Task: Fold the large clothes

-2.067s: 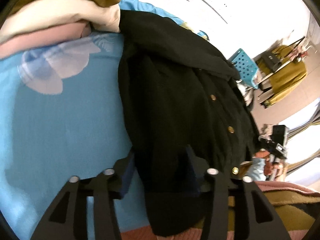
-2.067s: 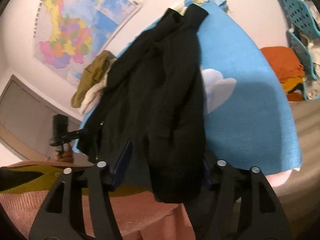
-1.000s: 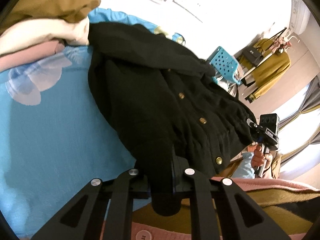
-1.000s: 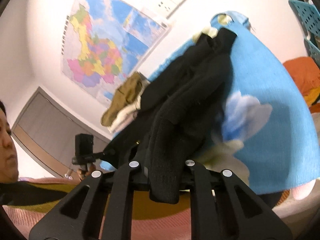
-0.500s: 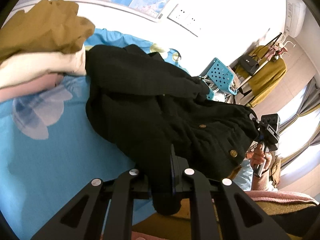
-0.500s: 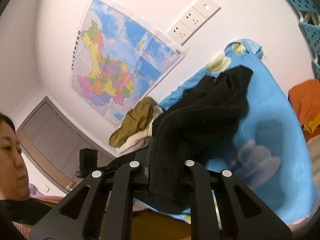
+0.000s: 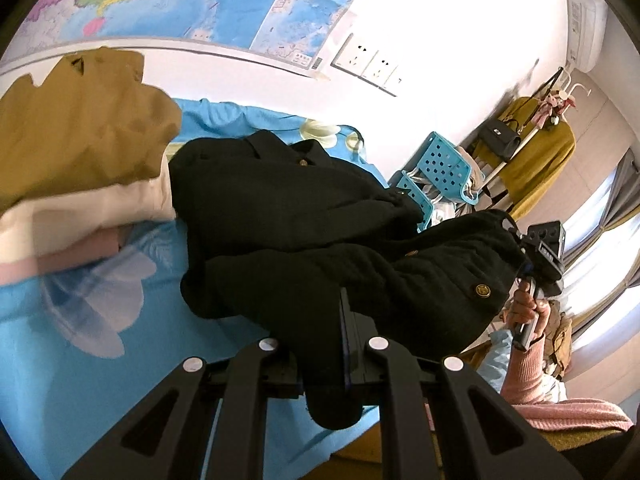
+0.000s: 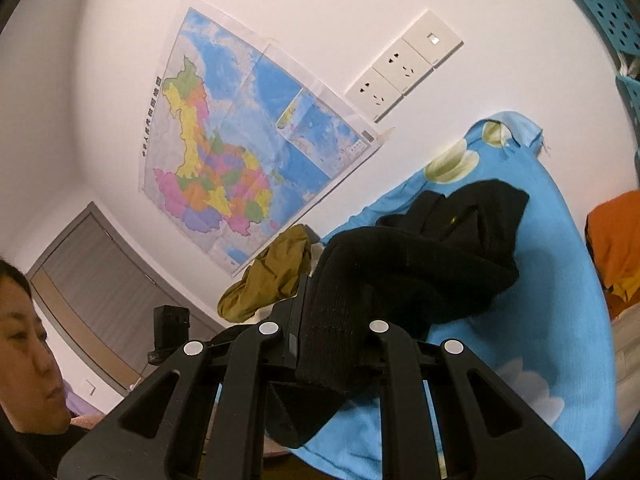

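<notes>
My left gripper (image 7: 326, 364) and right gripper (image 8: 326, 344) each pinch the black coat's (image 7: 304, 216) hem; I lift evenly, carrying it toward the blue bedspread's (image 7: 60, 360) far edge.

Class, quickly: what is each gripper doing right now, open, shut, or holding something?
Left gripper: shut on the black coat.
Right gripper: shut on the black coat too.

A black cardigan (image 7: 304, 216) with gold buttons (image 7: 482, 289) is being shown on a sky-blue bedsheet (image 7: 72, 360) patterned with white flowers; olive, cream and pink folded clothes (image 7: 76, 168) are being seen beside it.
</notes>
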Demonstrator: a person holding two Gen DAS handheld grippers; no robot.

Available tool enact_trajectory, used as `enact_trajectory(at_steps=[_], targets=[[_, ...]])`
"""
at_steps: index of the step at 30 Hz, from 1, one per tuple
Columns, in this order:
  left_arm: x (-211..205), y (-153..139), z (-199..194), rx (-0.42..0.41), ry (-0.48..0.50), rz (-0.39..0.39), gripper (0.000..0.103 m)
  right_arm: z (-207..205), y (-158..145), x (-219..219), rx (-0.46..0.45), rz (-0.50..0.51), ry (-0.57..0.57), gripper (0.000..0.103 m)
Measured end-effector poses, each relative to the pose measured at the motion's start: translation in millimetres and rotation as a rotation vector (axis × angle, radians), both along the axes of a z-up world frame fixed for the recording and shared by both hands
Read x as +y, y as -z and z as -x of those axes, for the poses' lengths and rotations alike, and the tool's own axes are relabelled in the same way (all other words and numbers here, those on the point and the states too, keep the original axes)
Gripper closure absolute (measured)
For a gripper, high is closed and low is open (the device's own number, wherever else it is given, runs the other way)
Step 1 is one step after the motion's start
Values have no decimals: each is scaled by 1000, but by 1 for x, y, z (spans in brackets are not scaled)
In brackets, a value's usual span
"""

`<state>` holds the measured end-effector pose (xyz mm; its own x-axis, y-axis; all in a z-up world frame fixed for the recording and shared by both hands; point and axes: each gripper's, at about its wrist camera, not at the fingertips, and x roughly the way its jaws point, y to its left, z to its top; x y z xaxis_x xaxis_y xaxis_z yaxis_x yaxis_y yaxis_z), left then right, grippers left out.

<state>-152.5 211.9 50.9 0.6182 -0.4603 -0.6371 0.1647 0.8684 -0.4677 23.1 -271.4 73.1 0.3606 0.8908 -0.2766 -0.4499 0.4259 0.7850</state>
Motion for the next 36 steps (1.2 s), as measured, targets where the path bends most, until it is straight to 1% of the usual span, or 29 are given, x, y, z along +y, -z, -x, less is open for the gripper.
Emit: enact_trajectory(at_steps=[12,15,22,26,27,29,30,36], targets=[[18,-29,-39,-7,-6,-18,92,-47,-23,21,-5,-5,11,91],[22,-36,-54,-5,-9,-33,92,-61,-26,27,4,4,15,91],[36,-48,-92,9,-12,-36,93,-91,-27,33,36,11,40,91],[39,-49,-108,24,-16,-39,93,-106,-26,36,54,2,49,91],[38,-49,-111,27,-17,-49,93,-111,-26,36,55,-7,49,93],[38,-48,-120,41,-17,-56,93,-120,-26,36,66,-13,64,93],[39,-47,-123,44,-16,-56,93,-124,-27,36,65,-13,68,96],[42,-42,-142,68,-36,-76,93,-141,-17,45,83,24,62,98]])
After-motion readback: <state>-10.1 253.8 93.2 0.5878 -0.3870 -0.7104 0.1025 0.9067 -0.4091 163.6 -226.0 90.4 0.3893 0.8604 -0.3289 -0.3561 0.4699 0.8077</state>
